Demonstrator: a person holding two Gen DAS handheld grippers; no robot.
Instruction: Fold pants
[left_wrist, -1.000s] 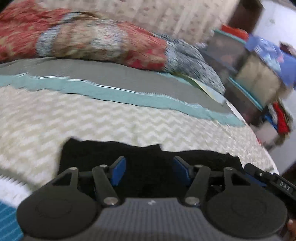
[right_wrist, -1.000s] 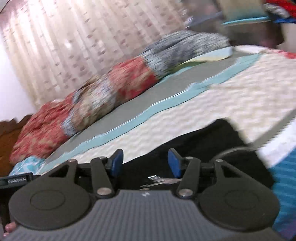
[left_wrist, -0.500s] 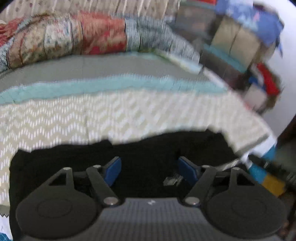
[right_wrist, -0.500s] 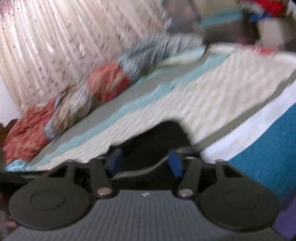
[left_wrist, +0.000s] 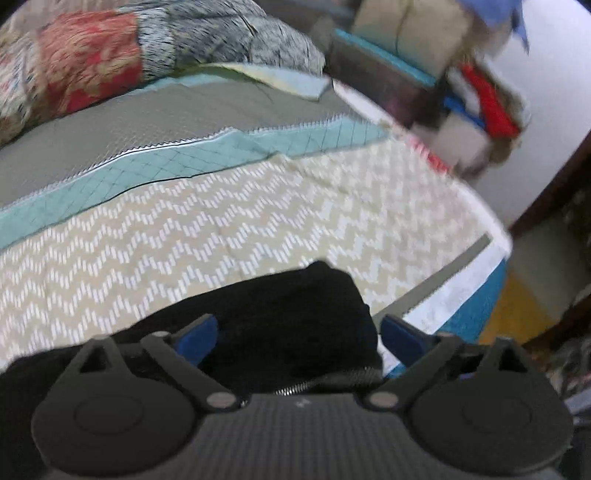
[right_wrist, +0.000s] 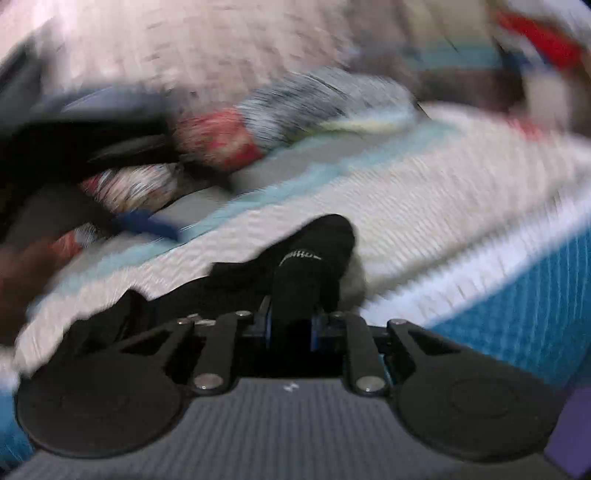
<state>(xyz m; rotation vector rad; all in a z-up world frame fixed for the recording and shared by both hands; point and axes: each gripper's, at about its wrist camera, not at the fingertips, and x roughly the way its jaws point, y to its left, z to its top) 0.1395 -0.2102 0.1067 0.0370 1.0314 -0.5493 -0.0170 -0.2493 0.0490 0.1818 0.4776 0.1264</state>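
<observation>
Now right gripper (right_wrist: 290, 328) pinches black pants (right_wrist: 314, 258), just closing.

Right wrist view is motion-blurred: curtain (right_wrist: 221, 48) and shelf clutter (right_wrist: 535, 40) are indistinct. The black pants (left_wrist: 288, 332) are partly hidden behind the left gripper (left_wrist: 297, 334) body.

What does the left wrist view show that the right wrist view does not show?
Only the left wrist view: the left gripper, jaws wide apart after just opening, over the black pants without pinching them. Only the right wrist view: the right gripper, just closed, pinching a bunch of pants fabric. Both: the pants on the chevron bedspread and the patchwork pillows.
</observation>
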